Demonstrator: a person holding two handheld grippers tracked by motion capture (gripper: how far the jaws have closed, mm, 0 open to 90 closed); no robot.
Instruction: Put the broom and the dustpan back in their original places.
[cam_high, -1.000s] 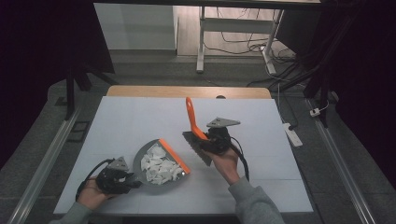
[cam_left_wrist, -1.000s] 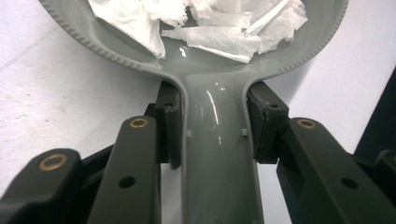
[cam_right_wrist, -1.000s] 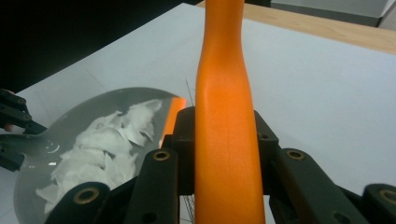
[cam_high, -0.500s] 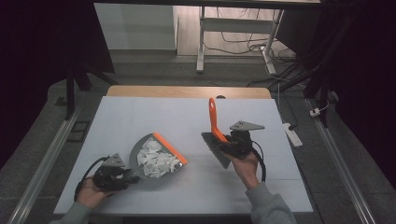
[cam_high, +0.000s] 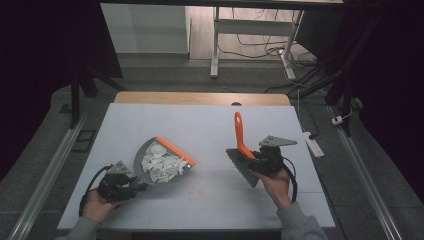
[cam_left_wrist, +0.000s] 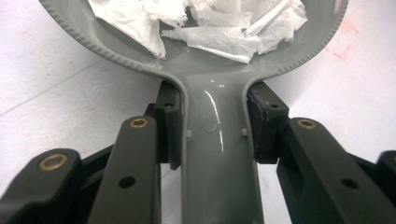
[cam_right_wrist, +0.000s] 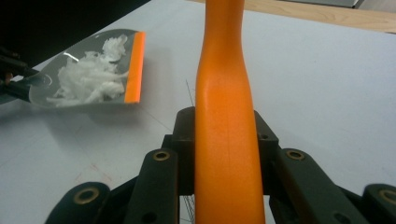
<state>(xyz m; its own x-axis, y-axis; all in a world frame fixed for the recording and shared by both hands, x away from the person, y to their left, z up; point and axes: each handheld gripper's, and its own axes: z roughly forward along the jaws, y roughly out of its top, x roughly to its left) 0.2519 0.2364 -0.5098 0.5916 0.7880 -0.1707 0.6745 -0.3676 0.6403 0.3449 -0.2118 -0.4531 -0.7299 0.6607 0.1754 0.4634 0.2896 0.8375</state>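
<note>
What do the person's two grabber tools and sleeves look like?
Both grippers, left gripper and right gripper, are black with two chunky jaws, jointed arms and brass-coloured pins. Each carries a grey three-cornered plate on top and trails a black cable. The person wears grey sleeves.

I am seeing a white power strip lying just off the table's right edge, cables trailing on the floor beyond.

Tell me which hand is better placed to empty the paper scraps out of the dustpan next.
Left. The left gripper is clamped on the dustpan handle, paper scraps inside. The right gripper is occupied holding the brush.
</note>
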